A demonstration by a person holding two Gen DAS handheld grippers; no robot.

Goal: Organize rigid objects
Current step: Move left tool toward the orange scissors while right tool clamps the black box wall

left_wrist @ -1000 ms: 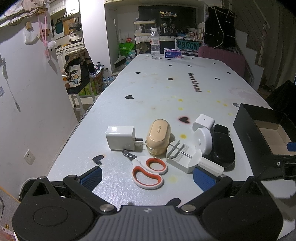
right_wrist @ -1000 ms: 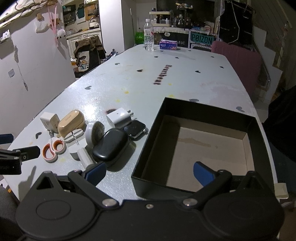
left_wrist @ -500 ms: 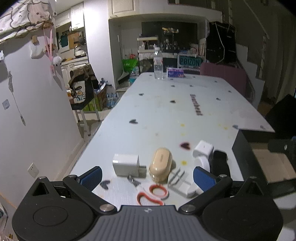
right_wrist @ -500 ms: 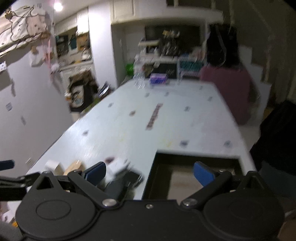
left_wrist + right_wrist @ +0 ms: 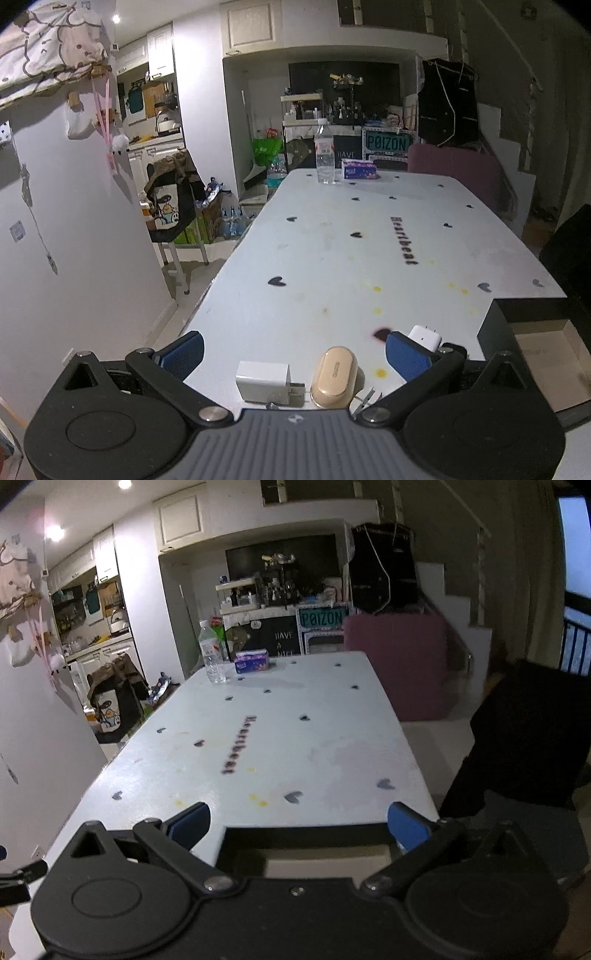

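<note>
Both pairs of tongs, left [image 5: 293,350] and right [image 5: 298,823], stand wide open and empty, their blue pads ribbed and rubbery on matte black arms. The desk [image 5: 332,258] is a smooth, pale sheet printed with small black hearts. At its near edge lies a boxy white charger [image 5: 263,381], prongs pointing right, just beside a rounded beige case [image 5: 334,373] whose long axis runs near to far. A second white plug [image 5: 425,336] sits farther right, prongs aimed away. The black cardboard box [image 5: 491,332] with its tan floor stands at the near right. The right wrist view shows only that box [image 5: 306,834], none of the small items, though both views catch the clear water bottle [image 5: 212,661] at the far end.
</note>
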